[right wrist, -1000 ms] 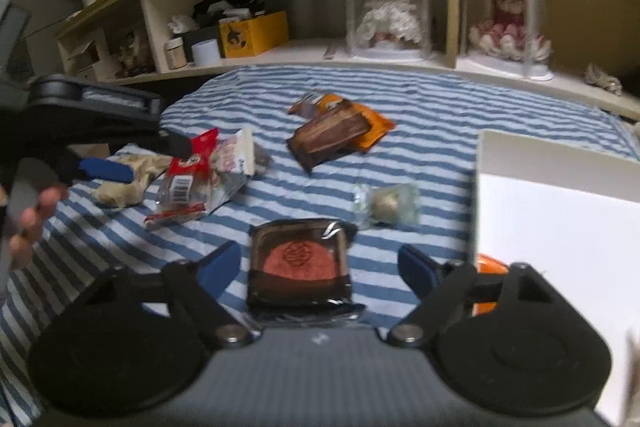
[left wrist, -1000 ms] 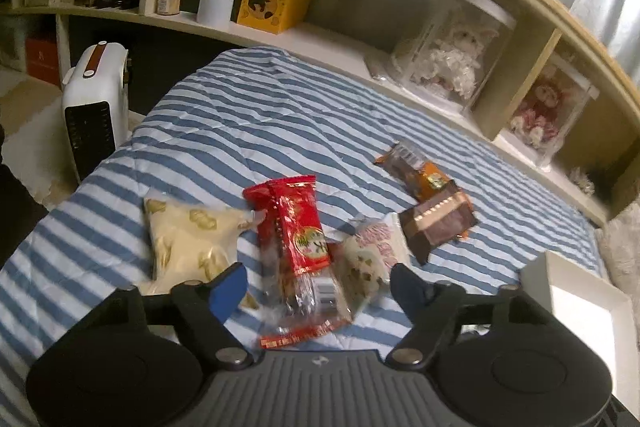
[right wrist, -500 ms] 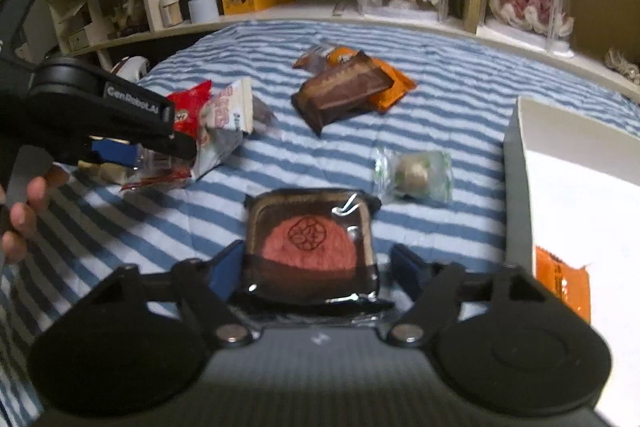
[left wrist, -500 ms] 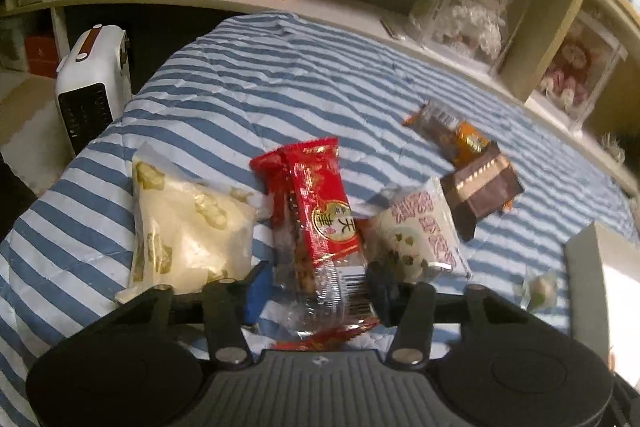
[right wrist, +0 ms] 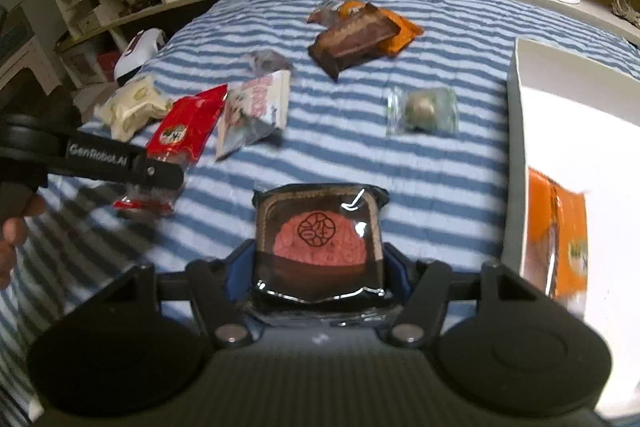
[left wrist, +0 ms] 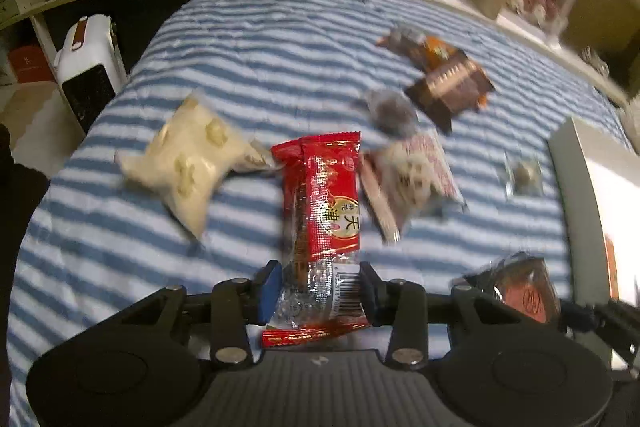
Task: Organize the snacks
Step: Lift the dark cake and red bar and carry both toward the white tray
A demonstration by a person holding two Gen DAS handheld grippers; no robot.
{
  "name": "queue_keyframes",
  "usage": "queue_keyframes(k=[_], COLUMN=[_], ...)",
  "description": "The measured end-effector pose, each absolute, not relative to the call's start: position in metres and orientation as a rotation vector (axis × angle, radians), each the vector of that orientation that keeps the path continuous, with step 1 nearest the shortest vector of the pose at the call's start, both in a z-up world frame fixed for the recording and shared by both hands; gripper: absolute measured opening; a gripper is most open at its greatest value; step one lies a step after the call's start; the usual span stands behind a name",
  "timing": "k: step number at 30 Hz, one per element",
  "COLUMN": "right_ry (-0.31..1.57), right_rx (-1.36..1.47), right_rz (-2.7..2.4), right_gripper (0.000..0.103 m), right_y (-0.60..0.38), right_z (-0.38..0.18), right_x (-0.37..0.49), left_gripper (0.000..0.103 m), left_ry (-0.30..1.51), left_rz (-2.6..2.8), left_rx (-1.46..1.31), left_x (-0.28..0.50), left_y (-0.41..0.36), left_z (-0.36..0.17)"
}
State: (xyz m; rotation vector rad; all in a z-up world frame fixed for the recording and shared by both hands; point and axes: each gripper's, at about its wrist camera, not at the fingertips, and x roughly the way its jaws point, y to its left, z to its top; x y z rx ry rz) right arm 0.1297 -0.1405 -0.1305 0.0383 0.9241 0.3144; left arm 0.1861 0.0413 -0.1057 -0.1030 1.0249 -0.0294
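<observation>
Box (right wrist: 516, 115) holds one orange packet (right wrist: 558, 239) against its near wall.

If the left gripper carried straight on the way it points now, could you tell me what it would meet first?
The left gripper is shut on the red snack packet, which sticks out ahead of it. Beyond the packet's tip the line looks free over the striped blanket toward the shelf, though depth is uncertain.

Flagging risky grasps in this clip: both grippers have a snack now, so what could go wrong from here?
The left gripper pinches only the clear end of the long red packet; the rest hangs forward and might swing or slip. The right gripper squeezes the glossy mooncake pack by its sides, so it may crush or pop out. Both head toward the white box, risking a collision.
</observation>
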Motion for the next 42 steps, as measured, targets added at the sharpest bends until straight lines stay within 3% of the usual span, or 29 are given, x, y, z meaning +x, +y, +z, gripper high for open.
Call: queue_keyframes(k=[9,13,25,29,42], right_ry=[0.998,0.964,1.052,1.060,1.050], right_rx=[-0.036,-0.077,-0.006,0.011,-0.027], right_rz=[0.373,0.367,0.358,0.356,0.358], right_gripper=[0.072,0.079,0.076,0.071,0.069], right_y=[-0.132,-0.125,-0.125,-0.128,-0.129], right_z=[-0.123,-0.119,-0.136,-0.138,-0.133], right_x=[0.096,0.093,0.114,0.118,0.111], left_gripper=[0.044,0.045,0.053,0.045,0.039], left_ry=[1.052,1.046,1.001,0.993,1.015], left_rz=[-0.035,-0.027,-0.010,0.003,0.025], left_rx=[-0.082,-0.087,-0.146,-0.132,-0.107], left_x=[0.168,0.178,0.200,0.203,0.171], left_y=[0.040,0.037,0.035,0.034,0.028], left_z=[-0.104,-0.108,-0.113,-0.116,-0.109])
